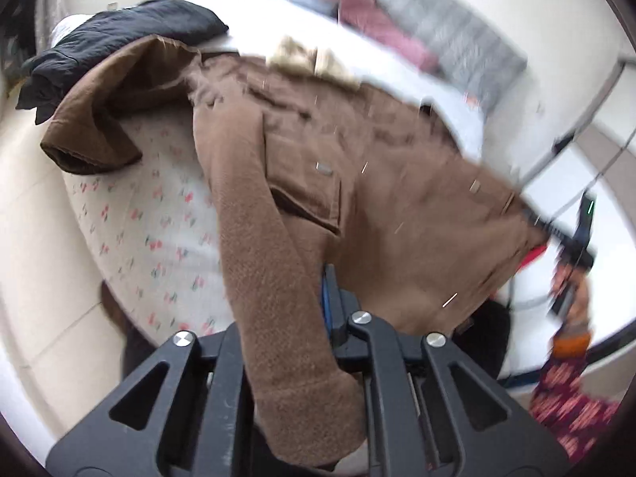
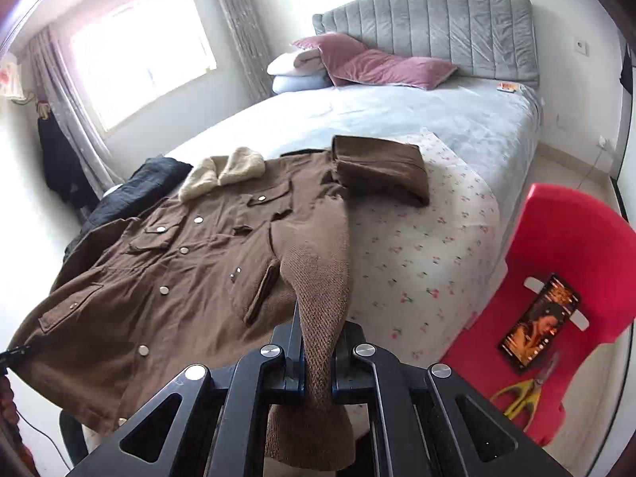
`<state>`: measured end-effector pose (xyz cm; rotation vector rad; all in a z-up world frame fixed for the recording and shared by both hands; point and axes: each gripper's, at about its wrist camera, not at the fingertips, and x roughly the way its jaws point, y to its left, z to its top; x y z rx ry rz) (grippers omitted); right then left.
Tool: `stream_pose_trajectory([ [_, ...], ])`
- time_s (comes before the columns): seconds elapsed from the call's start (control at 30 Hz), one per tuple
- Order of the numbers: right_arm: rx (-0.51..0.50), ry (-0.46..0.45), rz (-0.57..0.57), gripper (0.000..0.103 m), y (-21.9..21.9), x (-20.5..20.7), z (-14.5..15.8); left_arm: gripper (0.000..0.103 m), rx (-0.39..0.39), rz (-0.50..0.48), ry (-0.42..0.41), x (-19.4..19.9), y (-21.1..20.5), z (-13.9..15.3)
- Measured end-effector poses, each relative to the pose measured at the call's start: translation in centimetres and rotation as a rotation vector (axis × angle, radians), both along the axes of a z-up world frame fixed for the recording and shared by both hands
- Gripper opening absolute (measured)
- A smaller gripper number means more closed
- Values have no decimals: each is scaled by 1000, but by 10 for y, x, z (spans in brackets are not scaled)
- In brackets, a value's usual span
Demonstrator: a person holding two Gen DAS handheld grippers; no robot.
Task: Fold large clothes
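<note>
A large brown coat (image 2: 190,246) with a cream fleece collar (image 2: 222,171) and metal snaps lies front up on the foot of the bed. My right gripper (image 2: 316,342) is shut on the coat's hem edge, with brown fabric hanging between the fingers. In the left wrist view the coat (image 1: 397,183) spreads ahead. My left gripper (image 1: 294,318) is shut on brown fabric that drapes over its fingers. One sleeve (image 2: 381,167) lies folded on the bed. The other gripper (image 1: 572,250) shows at the far hem corner.
A floral sheet (image 2: 421,250) covers the bed's foot, with a pale blue sheet (image 2: 397,111) beyond. A black garment (image 2: 135,190) lies beside the coat. Pillows (image 2: 373,63) lean on the grey headboard. A red plastic chair (image 2: 556,286) holds a phone and scissors.
</note>
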<state>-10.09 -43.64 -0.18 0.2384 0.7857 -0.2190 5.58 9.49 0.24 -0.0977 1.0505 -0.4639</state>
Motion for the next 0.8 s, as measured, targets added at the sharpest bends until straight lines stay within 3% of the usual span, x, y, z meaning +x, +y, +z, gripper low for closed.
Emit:
stream_pose_trajectory([
  [0.07,-87,118,-46,12,-8,2,-20,33,116,-25,77,-2,-3,-26],
  [0.13,-133,211,-99,14,-17,0,-38,38,218,-17,132,-4,1,-48],
  [0.23,-59,185,-69,25,-24,-4,-37,47,200,18,104,-3,19,-43],
  [0.3,-79,167,-47,45,-14,2,-30,61,178,81,33,4,30,-28],
  [0.33,-98,157,-29,50,-4,10,-26,66,169,104,1,7,33,-21],
  [0.37,-115,150,-7,56,5,15,-24,67,156,120,-30,13,37,-17],
  [0.47,-113,149,78,57,30,46,-29,67,119,109,-64,42,29,-18],
  [0.63,-106,194,196,58,84,100,-45,67,180,114,-84,109,20,-42],
  [0.8,-87,212,286,59,132,136,-61,66,175,193,14,165,32,-87],
])
